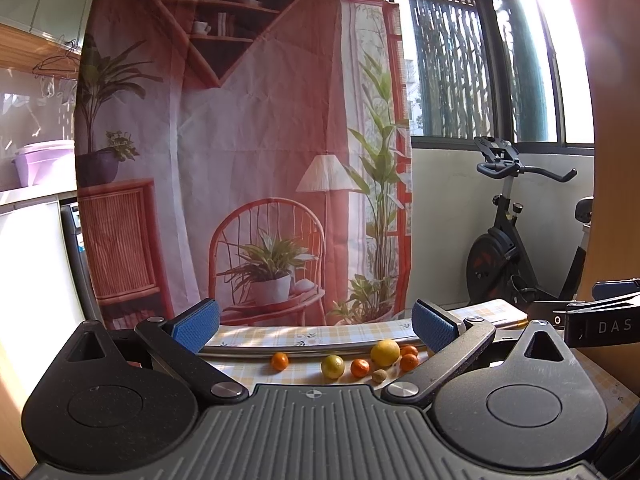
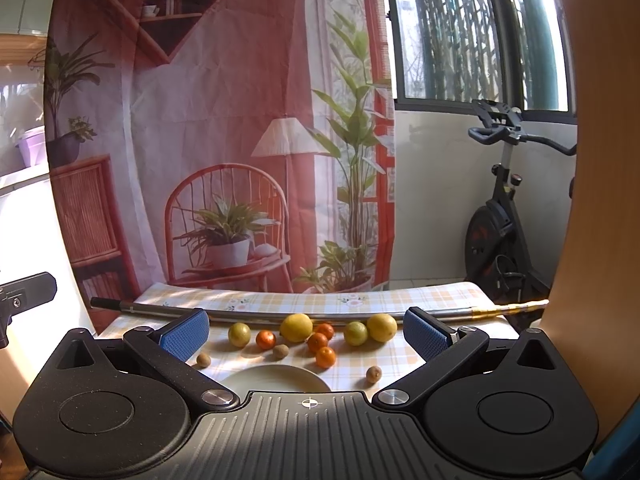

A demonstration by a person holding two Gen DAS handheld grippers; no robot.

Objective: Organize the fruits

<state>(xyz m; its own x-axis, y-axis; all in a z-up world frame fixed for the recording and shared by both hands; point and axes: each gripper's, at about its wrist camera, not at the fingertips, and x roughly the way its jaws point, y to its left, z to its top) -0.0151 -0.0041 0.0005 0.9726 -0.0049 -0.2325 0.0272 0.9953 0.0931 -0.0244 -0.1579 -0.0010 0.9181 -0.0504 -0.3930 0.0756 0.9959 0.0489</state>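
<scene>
Checked tablecloth (image 2: 360, 304) over a table, before a printed backdrop (image 2: 224, 120), window and exercise bike (image 2: 500, 220). Lemons (image 2: 296, 327), limes (image 2: 239, 334), oranges (image 2: 326, 357) and small brown fruits (image 2: 373, 373) scattered just behind a white plate (image 2: 276, 378). Right claw (image 2: 306, 330) spread wide, empty, short of the fruit. Left claw (image 1: 316, 326) likewise wide, empty.

Both grippers, left gripper (image 1: 316, 330) and right gripper (image 2: 306, 332), are seen in matt black plastic w/ ribbed grey decks, shiny metal pivot screws and blue pads (image 2: 185, 339) textured w/ fine dimples. The table (image 2: 424, 354) is covered by a checked cloth, matt and smooth, w/ a glossy metal rod (image 2: 256, 314) laid across it and a pale plate (image 2: 276, 378) showing a smooth, satin glaze. Citrus skins, e.g. the lemon (image 2: 296, 327), are rendered waxy and lightly pitted, the kiwi (image 2: 373, 373) dull and fuzzy, and the printed backdrop (image 2: 224, 128) is shown as creased, matt fabric.
</scene>
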